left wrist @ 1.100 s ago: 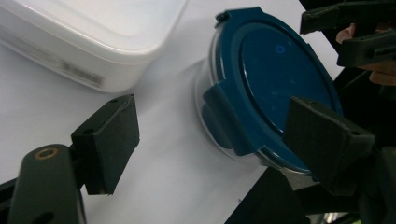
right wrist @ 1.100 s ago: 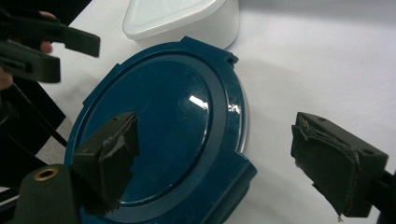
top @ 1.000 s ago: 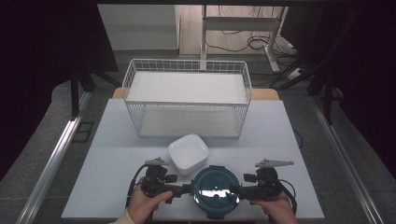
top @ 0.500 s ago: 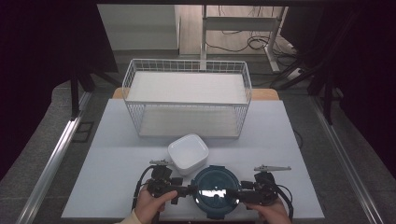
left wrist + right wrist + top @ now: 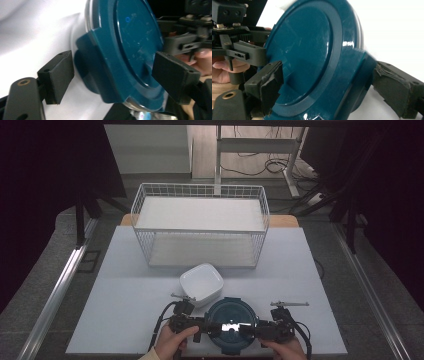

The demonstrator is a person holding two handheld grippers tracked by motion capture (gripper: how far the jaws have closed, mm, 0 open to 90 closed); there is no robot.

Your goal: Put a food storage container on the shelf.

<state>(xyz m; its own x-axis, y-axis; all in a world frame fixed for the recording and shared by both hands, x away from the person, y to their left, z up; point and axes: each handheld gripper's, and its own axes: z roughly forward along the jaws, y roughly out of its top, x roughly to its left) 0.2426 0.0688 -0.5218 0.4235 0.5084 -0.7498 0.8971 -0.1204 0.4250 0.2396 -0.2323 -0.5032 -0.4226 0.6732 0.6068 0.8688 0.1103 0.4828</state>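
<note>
1. Slipping is the main worry: the teal lidded container point(image 5: 230, 325) has smooth, glossy side tabs, and if either pair of tongs takes only the tab's edge, the container could twist or drop when lifted.
2. Nudging is the next risk: the white bowl point(image 5: 201, 283) sits just beside the container, above and left of it in the high view, and could get knocked.
3. Container position: bottom centre of the high view, on the white table point(image 5: 125, 300), between both tongs.
4. Left gripper point(image 5: 112, 72): jaws apart, straddling one tab, apparently not yet pressing it.
5. Right gripper point(image 5: 327, 90): jaws apart around the opposite tab; contact is hard to judge.
</note>
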